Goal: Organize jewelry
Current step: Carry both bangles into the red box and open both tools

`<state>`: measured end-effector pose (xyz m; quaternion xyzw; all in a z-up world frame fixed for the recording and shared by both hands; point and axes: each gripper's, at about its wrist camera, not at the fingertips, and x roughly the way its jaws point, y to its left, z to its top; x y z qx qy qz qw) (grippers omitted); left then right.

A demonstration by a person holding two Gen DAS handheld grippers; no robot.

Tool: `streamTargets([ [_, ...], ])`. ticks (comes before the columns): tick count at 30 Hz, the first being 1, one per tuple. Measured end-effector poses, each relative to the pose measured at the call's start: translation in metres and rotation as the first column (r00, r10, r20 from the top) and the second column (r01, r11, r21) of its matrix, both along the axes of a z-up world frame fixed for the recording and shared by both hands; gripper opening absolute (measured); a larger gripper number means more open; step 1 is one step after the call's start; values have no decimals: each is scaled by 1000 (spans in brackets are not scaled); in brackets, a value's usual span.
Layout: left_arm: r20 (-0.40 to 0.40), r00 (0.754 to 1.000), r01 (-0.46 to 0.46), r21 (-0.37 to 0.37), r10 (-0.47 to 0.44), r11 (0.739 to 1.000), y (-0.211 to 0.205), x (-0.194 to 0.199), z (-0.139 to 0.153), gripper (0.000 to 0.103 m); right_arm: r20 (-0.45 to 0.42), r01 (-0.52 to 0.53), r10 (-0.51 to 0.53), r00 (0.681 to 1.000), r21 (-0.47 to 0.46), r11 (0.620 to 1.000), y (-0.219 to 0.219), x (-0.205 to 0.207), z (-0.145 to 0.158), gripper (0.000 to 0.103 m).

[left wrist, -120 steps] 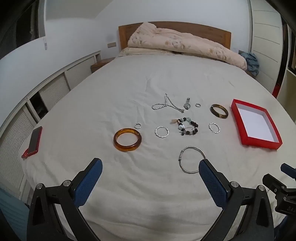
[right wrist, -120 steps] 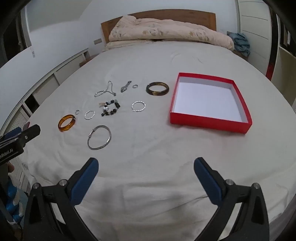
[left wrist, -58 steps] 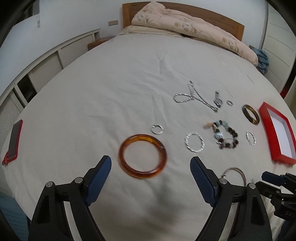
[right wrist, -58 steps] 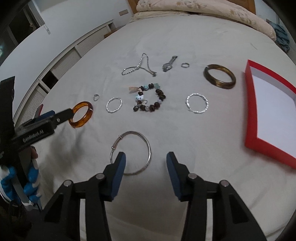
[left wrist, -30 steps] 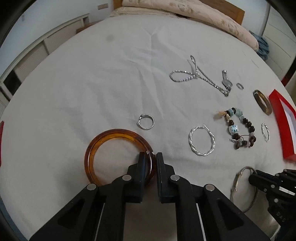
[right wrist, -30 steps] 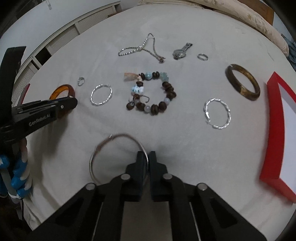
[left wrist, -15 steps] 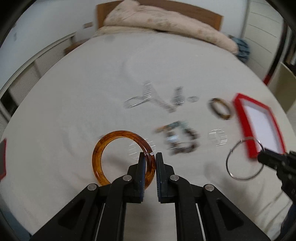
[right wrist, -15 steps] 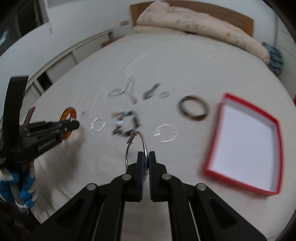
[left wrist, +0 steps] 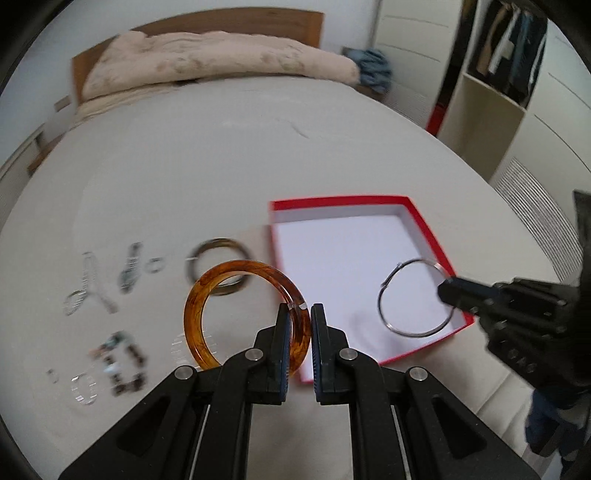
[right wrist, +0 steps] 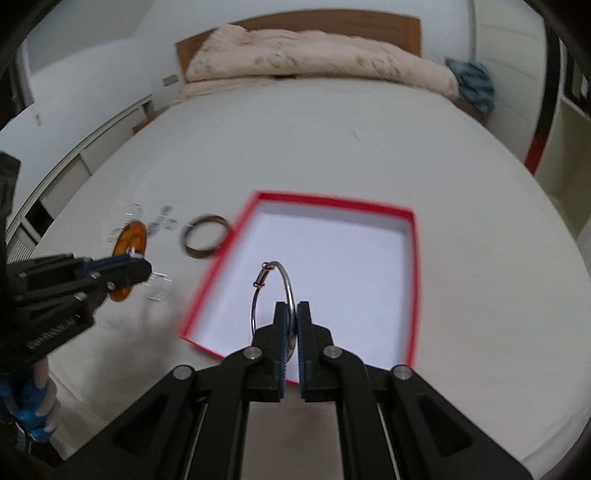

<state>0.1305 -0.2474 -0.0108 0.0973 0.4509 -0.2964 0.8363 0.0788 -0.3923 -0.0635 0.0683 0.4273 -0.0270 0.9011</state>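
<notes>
Above a white bedsheet (left wrist: 184,177), two hand-held grippers each carry one bangle. Left gripper (left wrist: 298,321): its fingers are pressed onto the rim of an amber bangle (left wrist: 207,291), which stands out in front of them, lifted clear of the sheet and just beside the near left edge of a red box (left wrist: 424,229). Right gripper (right wrist: 290,317): its fingers pinch a thin silver bangle (right wrist: 284,280) held on edge, seen over the white floor of the box from both wrist views; the clasp lies at the top left of the hoop. The red box (right wrist: 332,201) lies open on the sheet with only white lining showing. Left of the box, a dark brown bangle (left wrist: 207,254) lies flat on the sheet just beside the box wall. Farther left, blurred by motion, lie a silver chain (left wrist: 86,284), a wristwatch (left wrist: 131,267), a small ring (left wrist: 156,264), a beaded bracelet (left wrist: 122,363) and a twisted silver hoop (left wrist: 84,387). A folded beige quilt (left wrist: 207,59) rests against the wooden headboard (left wrist: 229,22) at the far end.
</notes>
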Motion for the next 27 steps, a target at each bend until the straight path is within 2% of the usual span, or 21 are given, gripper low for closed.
streamTargets([
  [5,-75,997,37,36,-34,999,-51,16,-31,10,-56,48,-46,997,21,999,-44,-2,-33,4],
  [8,-93,994,60,59,-54,996,-69,16,-43,9,-66,47,-45,997,38,998,-58,1,-42,4],
  [15,-136,989,80,118,-63,990,-90,19,-76,10,-74,11,-7,997,63,998,-67,10,-57,5],
  [18,-172,983,81,121,-60,989,-91,19,-87,11,-84,2,4,996,66,998,-71,13,-62,6],
  [22,-181,982,68,99,-49,993,-89,20,-88,13,-86,-7,12,996,58,998,-72,15,-63,6],
  [26,-178,983,47,68,-35,997,-80,19,-76,25,-77,1,3,997,50,999,-71,11,-55,9],
  [27,-181,983,46,45,-37,998,-77,18,-71,28,-72,5,-2,997,42,999,-71,9,-51,15],
])
